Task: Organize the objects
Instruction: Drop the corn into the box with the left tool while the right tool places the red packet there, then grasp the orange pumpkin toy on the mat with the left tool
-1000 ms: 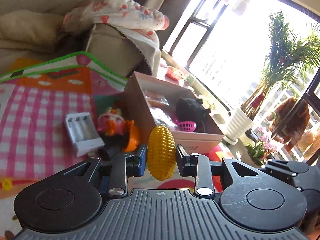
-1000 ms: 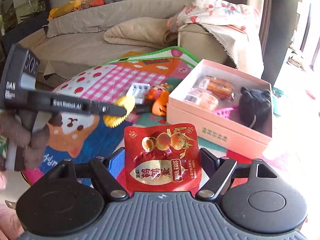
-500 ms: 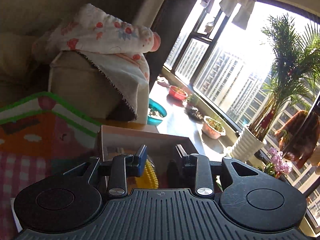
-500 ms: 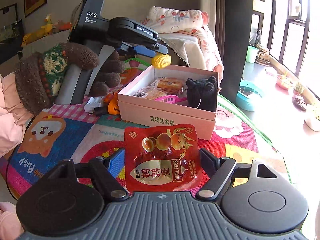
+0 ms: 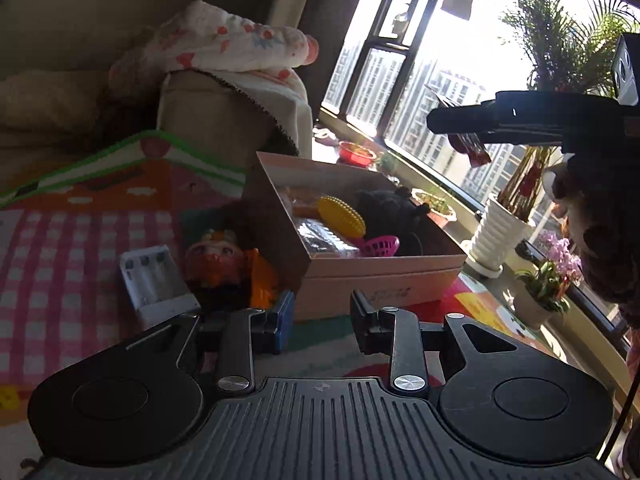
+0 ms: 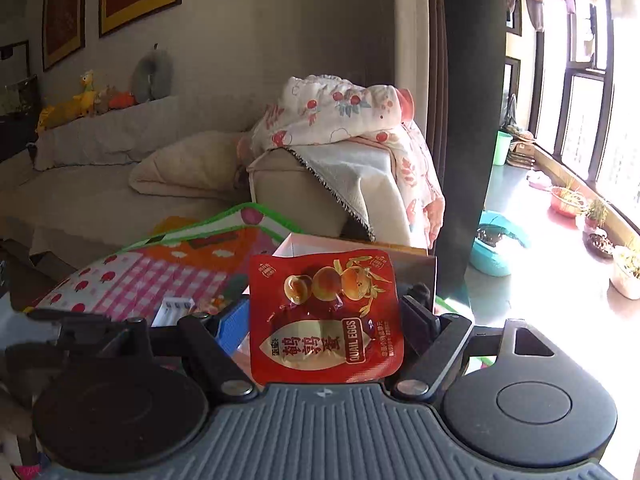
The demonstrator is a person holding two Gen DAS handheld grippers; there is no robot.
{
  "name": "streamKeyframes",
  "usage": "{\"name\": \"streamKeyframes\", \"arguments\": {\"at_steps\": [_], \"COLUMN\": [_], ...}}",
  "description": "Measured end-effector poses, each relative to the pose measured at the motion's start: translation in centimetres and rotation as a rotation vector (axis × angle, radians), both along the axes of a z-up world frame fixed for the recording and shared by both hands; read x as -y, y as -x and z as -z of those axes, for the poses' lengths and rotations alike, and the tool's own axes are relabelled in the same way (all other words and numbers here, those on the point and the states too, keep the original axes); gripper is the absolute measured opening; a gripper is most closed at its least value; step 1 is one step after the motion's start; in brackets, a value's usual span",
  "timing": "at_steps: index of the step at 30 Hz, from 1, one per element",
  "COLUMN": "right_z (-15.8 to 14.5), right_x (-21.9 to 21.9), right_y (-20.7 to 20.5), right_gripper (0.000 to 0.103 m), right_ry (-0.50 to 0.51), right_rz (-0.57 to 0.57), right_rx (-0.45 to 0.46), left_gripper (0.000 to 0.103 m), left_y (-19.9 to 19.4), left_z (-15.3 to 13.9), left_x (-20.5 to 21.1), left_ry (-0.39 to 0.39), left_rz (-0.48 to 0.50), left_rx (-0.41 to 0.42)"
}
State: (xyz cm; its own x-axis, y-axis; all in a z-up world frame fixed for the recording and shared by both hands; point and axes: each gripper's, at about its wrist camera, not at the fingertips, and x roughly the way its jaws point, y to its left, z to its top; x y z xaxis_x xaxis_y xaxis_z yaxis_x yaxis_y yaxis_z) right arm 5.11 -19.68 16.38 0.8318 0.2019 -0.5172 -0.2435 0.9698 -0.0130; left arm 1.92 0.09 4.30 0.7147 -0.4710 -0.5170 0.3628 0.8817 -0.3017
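- Your left gripper (image 5: 322, 326) hangs just short of the pink cardboard box (image 5: 380, 276); its jaws stand apart with nothing between them.
- Your right gripper (image 6: 326, 320) has its jaws clamped on the two side edges of a red foil packet printed "QUAIL EGGS" (image 6: 324, 316); you hold the packet upright, in front of the box's far wall (image 6: 340, 246).
- In the left wrist view your right gripper (image 5: 460, 128) shows from the side, raised above and to the right of the box, with a dark red sliver of the packet (image 5: 474, 148) hanging under it.
- Box: open-topped, sitting on the patterned play mat (image 5: 72, 248), which has pink-and-white checks.
- Box contents, as far as the left wrist view shows them:
  - a yellow knobbly plastic corn cob (image 5: 341, 216), lying tilted near the middle;
  - a black plush toy (image 5: 390, 212) against the right wall, just beside the cob;
  - a small magenta plastic basket (image 5: 380, 246) at the near right, touching the plush;
  - clear-wrapped snack packs (image 5: 324, 238) under and in front of the cob; their print is too dark to read.
- Outside the box, on the mat to its left: an orange-and-pink figure toy (image 5: 224, 264) just beside the box wall, and a white battery charger (image 5: 154, 282) left of that.
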Motion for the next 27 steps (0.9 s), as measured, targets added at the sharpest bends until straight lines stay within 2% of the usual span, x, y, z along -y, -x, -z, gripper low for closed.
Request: {"name": "streamKeyframes", "arguments": {"at_steps": [2, 4, 7, 8, 10, 16, 20, 23, 27], "right_z": [-0.9, -1.2, -0.8, -0.4, 0.9, 5.8, 9.2, 11.8, 14.2], "right_x": [-1.2, -1.8, -1.3, -1.0, -0.7, -0.5, -0.8, -0.8, -0.8], "right_y": [-3.1, -5.8, -6.5, -6.2, -4.8, 2.2, 6.5, 8.0, 8.5], "right_gripper": [0.082, 0.092, 0.095, 0.099, 0.101, 0.103, 0.103, 0.103, 0.103], "right_ry": [0.012, 0.009, -0.068, -0.094, -0.101, -0.032, 0.015, -0.02, -0.051], "right_rz": [0.0, 0.041, 0.047, 0.045, 0.047, 0.029, 0.032, 0.036, 0.07], "right_rx": [0.022, 0.006, -0.039, -0.051, -0.067, -0.073, -0.075, -0.12, -0.146], "left_gripper": [0.034, 0.034, 0.034, 0.034, 0.034, 0.034, 0.034, 0.034, 0.034], "left_y": [0.5, 0.9, 1.3, 1.3, 1.2, 0.4, -1.2, -2.9, -4.8], "left_z": [0.7, 1.2, 1.9, 2.1, 2.5, 2.2, 2.0, 2.1, 2.6], "left_x": [-0.6, -1.5, -3.0, -3.3, -3.9, -2.6, -1.4, -0.6, 0.4], "left_ry": [-0.015, -0.029, -0.039, -0.033, -0.017, -0.032, -0.065, -0.082, -0.09], "left_rz": [-0.013, -0.037, -0.063, -0.069, -0.088, -0.053, -0.068, -0.077, -0.064], "left_rx": [-0.018, -0.032, -0.051, -0.055, -0.06, 0.007, 0.049, 0.056, 0.026]}}
